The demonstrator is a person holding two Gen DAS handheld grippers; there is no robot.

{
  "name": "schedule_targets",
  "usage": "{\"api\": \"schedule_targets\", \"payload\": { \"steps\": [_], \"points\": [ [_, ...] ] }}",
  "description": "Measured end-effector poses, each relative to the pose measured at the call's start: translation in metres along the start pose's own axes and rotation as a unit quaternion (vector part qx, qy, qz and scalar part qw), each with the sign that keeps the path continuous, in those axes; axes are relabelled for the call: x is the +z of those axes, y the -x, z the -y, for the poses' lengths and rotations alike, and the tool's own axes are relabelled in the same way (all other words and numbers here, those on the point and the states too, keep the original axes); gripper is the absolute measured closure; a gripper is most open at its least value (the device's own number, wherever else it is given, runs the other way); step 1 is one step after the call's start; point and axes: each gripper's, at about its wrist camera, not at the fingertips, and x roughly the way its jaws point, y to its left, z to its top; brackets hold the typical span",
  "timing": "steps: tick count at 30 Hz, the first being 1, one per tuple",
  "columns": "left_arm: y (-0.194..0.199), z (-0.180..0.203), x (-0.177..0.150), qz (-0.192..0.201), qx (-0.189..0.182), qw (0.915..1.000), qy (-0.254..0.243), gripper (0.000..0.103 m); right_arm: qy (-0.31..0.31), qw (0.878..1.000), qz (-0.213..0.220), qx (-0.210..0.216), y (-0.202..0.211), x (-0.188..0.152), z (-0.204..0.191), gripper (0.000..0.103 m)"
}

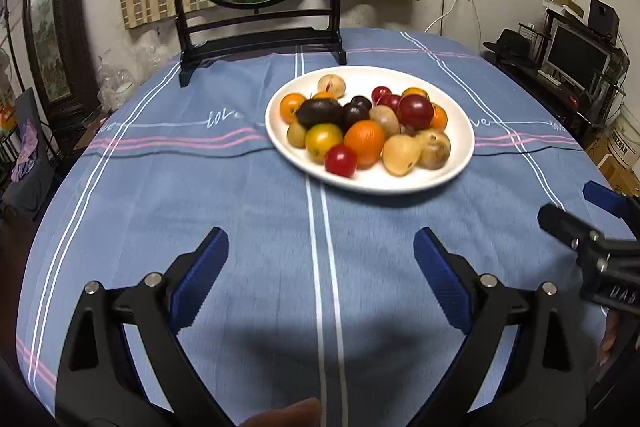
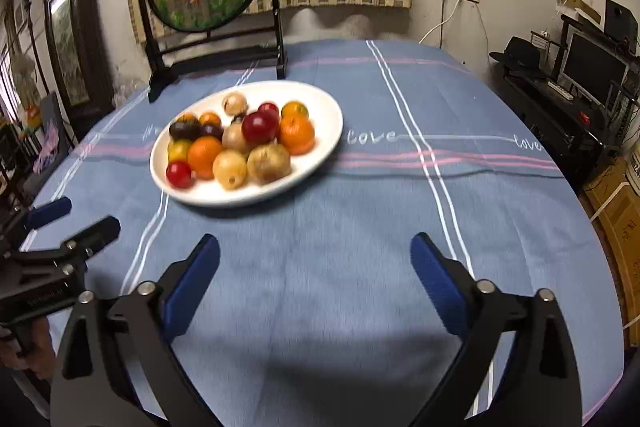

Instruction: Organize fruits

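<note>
Oval plate w/ fruits, long axis running left-right

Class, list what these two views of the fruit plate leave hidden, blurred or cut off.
- Left wrist view: fruits low in the pile on the white plate are covered by those on top; no full count.
- Right wrist view: the pale fruits are motion-blurred; kind unclear.
- Left wrist view: the right hand-held gripper is cut off by the frame's edge.
</note>
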Motion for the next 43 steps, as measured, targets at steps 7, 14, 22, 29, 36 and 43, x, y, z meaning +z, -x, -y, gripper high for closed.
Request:
{"api": "schedule_targets", "payload": {
  "steps": [7, 14, 22, 29, 36, 43],
  "points": [
    [0.018, -0.001, -0.01, 0.009, 0.001, 0.9999, 0.013, 0.007, 0.005, 1.0, 0.009, -0.012, 0.012, -0.016, -0.006, 0.001],
    [0.023, 0.002, -0.015, 0.008, 0.003, 0.9999, 0.014, 0.007, -0.003, 1.0, 0.006, -0.013, 0.013, -0.019, -0.007, 0.001],
    [0.023, 0.003, -0.015, 0.005, -0.003, 0.9999, 0.013, 0.007, 0.0, 1.0, 0.005, -0.014, 0.011, -0.022, -0.01, 0.001],
    [0.025, 0.006, -0.016, 0.007, -0.003, 0.9999, 0.009, 0.006, 0.007, 1.0, 0.0, -0.012, 0.011, -0.026, -0.012, 0.001],
    [0.028, 0.007, -0.016, 0.011, -0.014, 0.9998, 0.005, 0.006, 0.006, 1.0, 0.001, -0.013, 0.013, -0.026, -0.011, 0.001],
    [0.031, 0.008, -0.014, 0.014, -0.015, 0.9998, 0.007, 0.003, 0.009, 1.0, -0.003, -0.011, 0.013, -0.027, -0.013, 0.001]
  ]
}}
